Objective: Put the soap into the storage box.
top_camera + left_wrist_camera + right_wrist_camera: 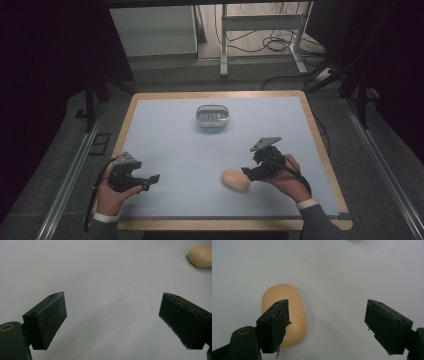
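The oblong bread roll [284,315] lies lengthwise along the right gripper [325,325], partly behind its left jaw; both it and the left gripper [112,320] gape wide, empty.

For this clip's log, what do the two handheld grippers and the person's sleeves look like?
Both the left gripper and the right gripper are black, each with a grey three-cornered plate on top, a trailing black cable and two blocky black jaws. The jaw pads look scuffed and frayed at their edges. The sleeves are grey over white cuffs.

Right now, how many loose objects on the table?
2: a tan soap bar near the right hand-held gripper, and a metal dish at the far centre.
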Action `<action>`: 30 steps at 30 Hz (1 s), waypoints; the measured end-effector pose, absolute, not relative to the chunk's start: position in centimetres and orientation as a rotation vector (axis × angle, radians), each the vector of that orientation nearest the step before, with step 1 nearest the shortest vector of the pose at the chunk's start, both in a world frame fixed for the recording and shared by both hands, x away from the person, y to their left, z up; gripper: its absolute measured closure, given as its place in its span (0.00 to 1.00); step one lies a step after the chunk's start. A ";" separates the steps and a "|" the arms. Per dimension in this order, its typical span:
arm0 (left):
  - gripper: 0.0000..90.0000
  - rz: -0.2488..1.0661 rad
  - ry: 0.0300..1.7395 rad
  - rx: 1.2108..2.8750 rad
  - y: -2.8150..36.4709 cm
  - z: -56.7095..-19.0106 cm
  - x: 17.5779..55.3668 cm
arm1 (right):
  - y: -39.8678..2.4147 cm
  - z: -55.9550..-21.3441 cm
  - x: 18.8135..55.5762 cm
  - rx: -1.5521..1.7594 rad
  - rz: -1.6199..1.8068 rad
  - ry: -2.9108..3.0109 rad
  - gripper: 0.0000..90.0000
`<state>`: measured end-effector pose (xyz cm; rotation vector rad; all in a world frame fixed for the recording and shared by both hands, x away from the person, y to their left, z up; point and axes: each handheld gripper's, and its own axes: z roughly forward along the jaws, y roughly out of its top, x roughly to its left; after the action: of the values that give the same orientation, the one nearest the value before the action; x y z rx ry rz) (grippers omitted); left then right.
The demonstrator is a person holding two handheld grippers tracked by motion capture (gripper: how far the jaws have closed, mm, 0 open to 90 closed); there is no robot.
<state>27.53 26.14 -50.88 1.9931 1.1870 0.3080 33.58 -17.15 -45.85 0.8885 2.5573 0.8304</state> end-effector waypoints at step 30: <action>0.09 0.316 1.189 1.978 26.6 -50.6 27.4 | -12.1 -49.2 32.9 0.750 0.612 2.781 0.25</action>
<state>27.37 26.59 -50.59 1.9779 1.1891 0.3160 32.86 -12.13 -49.23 0.7498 2.7809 0.6120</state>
